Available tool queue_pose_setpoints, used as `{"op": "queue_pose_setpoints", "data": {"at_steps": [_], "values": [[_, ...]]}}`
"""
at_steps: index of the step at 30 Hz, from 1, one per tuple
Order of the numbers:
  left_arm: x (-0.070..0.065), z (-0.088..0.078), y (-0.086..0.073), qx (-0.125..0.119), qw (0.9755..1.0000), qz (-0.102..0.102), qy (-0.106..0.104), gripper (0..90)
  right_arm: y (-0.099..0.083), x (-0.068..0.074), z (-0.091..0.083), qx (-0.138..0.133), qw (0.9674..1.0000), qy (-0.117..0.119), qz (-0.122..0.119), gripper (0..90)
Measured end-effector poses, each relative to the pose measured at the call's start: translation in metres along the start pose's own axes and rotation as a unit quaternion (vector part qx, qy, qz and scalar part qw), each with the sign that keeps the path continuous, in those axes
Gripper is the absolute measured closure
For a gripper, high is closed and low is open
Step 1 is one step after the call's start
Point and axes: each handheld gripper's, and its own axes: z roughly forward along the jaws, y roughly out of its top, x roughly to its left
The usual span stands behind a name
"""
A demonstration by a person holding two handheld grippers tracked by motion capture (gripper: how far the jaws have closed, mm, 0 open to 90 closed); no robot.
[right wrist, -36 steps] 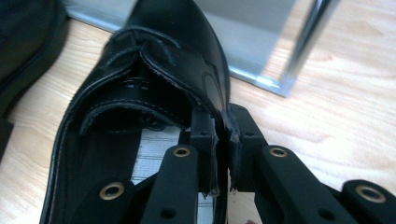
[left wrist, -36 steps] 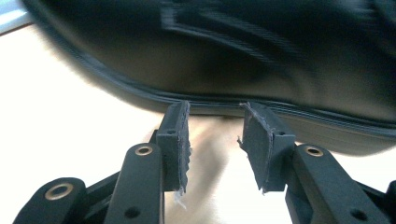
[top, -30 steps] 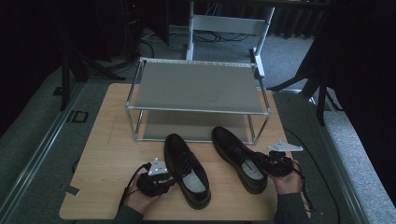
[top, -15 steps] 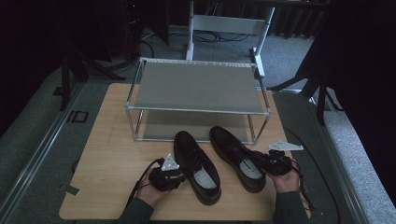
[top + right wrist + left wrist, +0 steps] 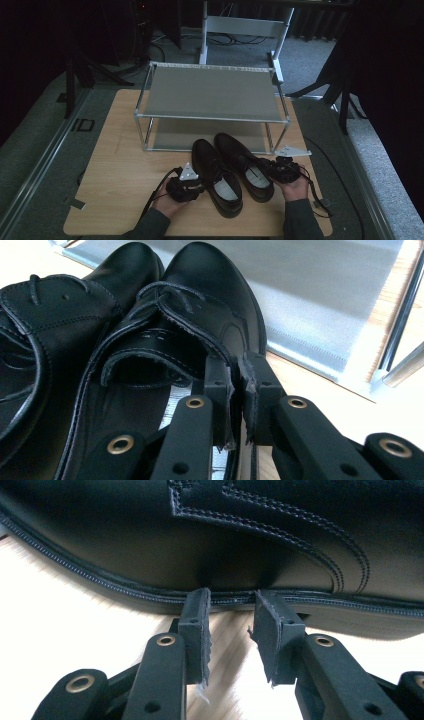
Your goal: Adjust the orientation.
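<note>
In the high view, a wooden desk (image 5: 120, 165) carries a two-level metal shoe rack (image 5: 212, 95) at its far side. In front of the rack, two black leather shoes lie side by side, touching each other, with their toes pointing toward the lower shelf. The left shoe (image 5: 215, 176) is a little nearer to the person than the right shoe (image 5: 244, 159). The left hand-held gripper (image 5: 184, 188) is just beside the outer side of the left shoe, held by the left hand (image 5: 167, 202). The right hand-held gripper (image 5: 281, 170) is at the outer edge of the right shoe, held by the right hand (image 5: 294, 189).

In the left gripper view, the left hand-held gripper (image 5: 231, 630) has its jaws apart, with bare wood visible between them. The tips of the pads (image 5: 196, 625) touch the sole edge of the left shoe (image 5: 250, 540), and nothing is held between them.

In the right gripper view, the right hand-held gripper (image 5: 239, 390) has its jaws almost together, pinching the side rim of the right shoe (image 5: 200, 325) near the lacing. The left shoe (image 5: 60, 315) lies against it, and the grey lower shelf (image 5: 320, 295) of the rack is beyond the toes.
</note>
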Motion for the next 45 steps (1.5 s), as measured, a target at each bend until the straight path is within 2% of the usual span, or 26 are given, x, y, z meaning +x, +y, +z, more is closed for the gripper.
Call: {"op": "queue_pose_setpoints", "data": {"at_steps": [4, 7, 10, 15, 19, 27, 30, 31, 32, 34, 38, 39, 45], "values": [[-0.002, 0.003, 0.003, 0.0, 1.0, -0.001, -0.006, 66.1, 0.0, -0.001, -0.001, 0.0, 1.0, 0.0, 0.0, 82.2], [-0.004, 0.005, 0.005, -0.001, 1.0, 0.0, -0.01, 65.9, 0.0, -0.001, -0.001, -0.005, 1.0, -0.008, 0.0, 82.4], [-0.004, 0.007, 0.007, -0.002, 0.9999, -0.002, -0.015, 65.9, 0.003, -0.005, 0.0, -0.01, 0.9998, -0.009, 0.011, 82.9], [-0.006, 0.011, 0.009, -0.002, 0.9997, -0.001, -0.024, 66.0, 0.003, -0.005, 0.001, -0.012, 0.9998, -0.007, 0.016, 83.2], [-0.009, 0.013, 0.011, 0.0, 0.9997, 0.002, -0.022, 65.9, 0.003, -0.005, 0.004, -0.018, 0.9993, -0.007, 0.03, 83.8], [-0.01, 0.015, 0.014, 0.004, 0.9998, 0.001, -0.021, 66.3, 0.002, -0.002, 0.001, -0.005, 0.9998, -0.004, 0.019, 84.5], [-0.01, 0.016, 0.015, 0.003, 0.9997, -0.005, -0.026, 68.4, -0.001, -0.003, -0.003, 0.001, 1.0, -0.005, 0.005, 84.6], [-0.011, 0.017, 0.015, -0.001, 0.9993, -0.009, -0.036, 68.4, -0.001, -0.003, -0.003, 0.001, 1.0, -0.005, 0.005, 84.6], [-0.016, 0.019, 0.017, 0.0, 0.9994, 0.0, -0.034, 69.4, -0.002, -0.005, -0.006, 0.005, 1.0, 0.0, 0.0, 84.7], [-0.018, 0.02, 0.018, 0.002, 0.9995, 0.003, -0.031, 69.3, -0.004, -0.008, -0.009, 0.009, 1.0, 0.002, -0.002, 84.7], [-0.021, 0.024, 0.021, 0.004, 0.9992, 0.004, -0.04, 69.3, -0.01, -0.014, -0.017, 0.013, 0.9999, 0.008, -0.002, 84.7], [-0.024, 0.027, 0.024, 0.008, 0.999, 0.012, -0.043, 69.3, -0.012, -0.016, -0.019, 0.015, 0.9999, 0.008, -0.001, 84.7], [-0.034, 0.035, 0.031, 0.013, 0.9979, 0.027, -0.057, 69.3, -0.024, -0.022, -0.036, 0.02, 0.9997, 0.011, 0.007, 84.3]]}}
